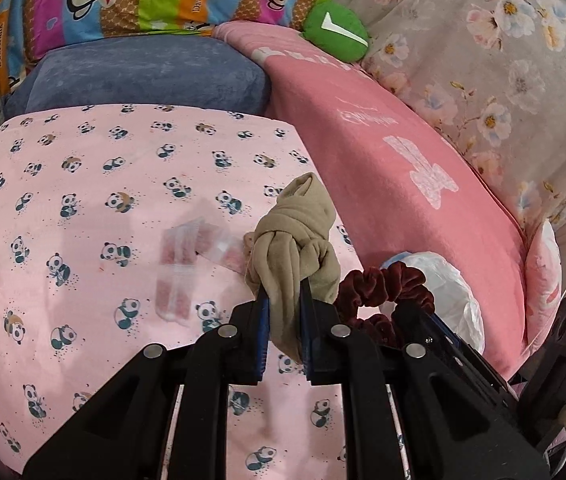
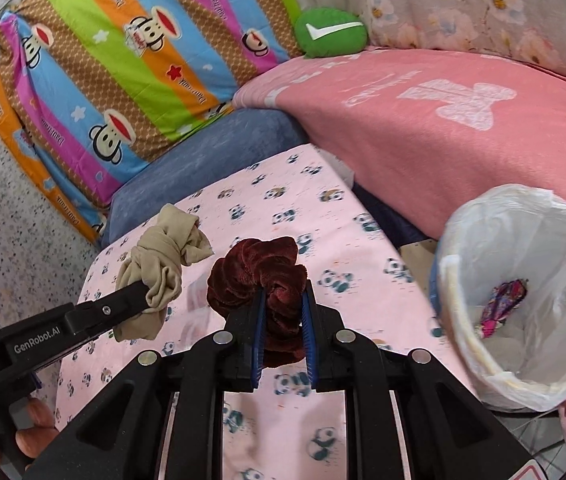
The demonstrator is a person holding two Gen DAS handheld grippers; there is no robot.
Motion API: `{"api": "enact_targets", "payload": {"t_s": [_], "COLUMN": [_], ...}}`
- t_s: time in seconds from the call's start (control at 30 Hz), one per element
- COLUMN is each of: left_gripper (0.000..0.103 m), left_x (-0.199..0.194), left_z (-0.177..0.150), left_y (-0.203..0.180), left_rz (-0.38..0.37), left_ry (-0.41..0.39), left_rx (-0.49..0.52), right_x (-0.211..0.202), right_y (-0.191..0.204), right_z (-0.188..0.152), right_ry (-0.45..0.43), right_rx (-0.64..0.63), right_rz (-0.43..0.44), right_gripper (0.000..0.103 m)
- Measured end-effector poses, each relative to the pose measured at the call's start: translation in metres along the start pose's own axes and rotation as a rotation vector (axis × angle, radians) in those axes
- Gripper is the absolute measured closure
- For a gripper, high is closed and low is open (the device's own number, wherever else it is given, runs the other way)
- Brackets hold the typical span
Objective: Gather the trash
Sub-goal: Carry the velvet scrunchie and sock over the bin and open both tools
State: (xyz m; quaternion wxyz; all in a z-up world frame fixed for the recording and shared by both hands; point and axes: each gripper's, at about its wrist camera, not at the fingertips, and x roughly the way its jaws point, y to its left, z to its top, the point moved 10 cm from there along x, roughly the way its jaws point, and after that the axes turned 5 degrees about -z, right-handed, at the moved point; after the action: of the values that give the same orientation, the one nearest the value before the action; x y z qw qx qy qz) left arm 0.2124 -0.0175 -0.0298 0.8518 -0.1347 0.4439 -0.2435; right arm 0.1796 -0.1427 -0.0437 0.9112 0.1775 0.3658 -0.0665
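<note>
both grippers loaded above the panda sheet

the pink panda sheet [image 1: 83,208] filled the middle of both views, with a pink blanket [image 1: 383,168] folded along its right side and a striped monkey pillow [image 2: 123,80] propped at the back. the bin [image 2: 563,384], lined with a white bag, stood just beside the sheet's right edge, a bright wrapper [image 2: 503,304] lying at its bottom. the left gripper [image 1: 283,312] was clamped on a knotted beige cloth [image 1: 295,240], which hung clear above the sheet. beside it, the right gripper [image 2: 283,312] was pinched tight on a dark red scrunchie [image 2: 259,272], also off the sheet. a clear plastic wrapper [image 1: 187,264] lay flat on the sheet under them, blurred.
</note>
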Motion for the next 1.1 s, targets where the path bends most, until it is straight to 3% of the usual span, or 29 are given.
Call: {"api": "enact_targets", "payload": {"t_s": [0.53, 1.1], "left_gripper": [0.090, 0.090], "left_x": [0.039, 0.092], "left_z": [-0.036, -0.075], "left_y": [-0.112, -0.199], "left_rz": [-0.067, -0.152], "left_ry": [0.089, 0.212], "left_rx": [0.179, 0.303], "right_x": [-0.047, -0.067], "right_y": [-0.125, -0.219], "right_z": [0.008, 0.000], "right_ry": [-0.073, -0.101], "right_rx": [0.167, 0.296], "right_rz": [-0.107, -0.193], "right_gripper": [0.088, 0.088]}}
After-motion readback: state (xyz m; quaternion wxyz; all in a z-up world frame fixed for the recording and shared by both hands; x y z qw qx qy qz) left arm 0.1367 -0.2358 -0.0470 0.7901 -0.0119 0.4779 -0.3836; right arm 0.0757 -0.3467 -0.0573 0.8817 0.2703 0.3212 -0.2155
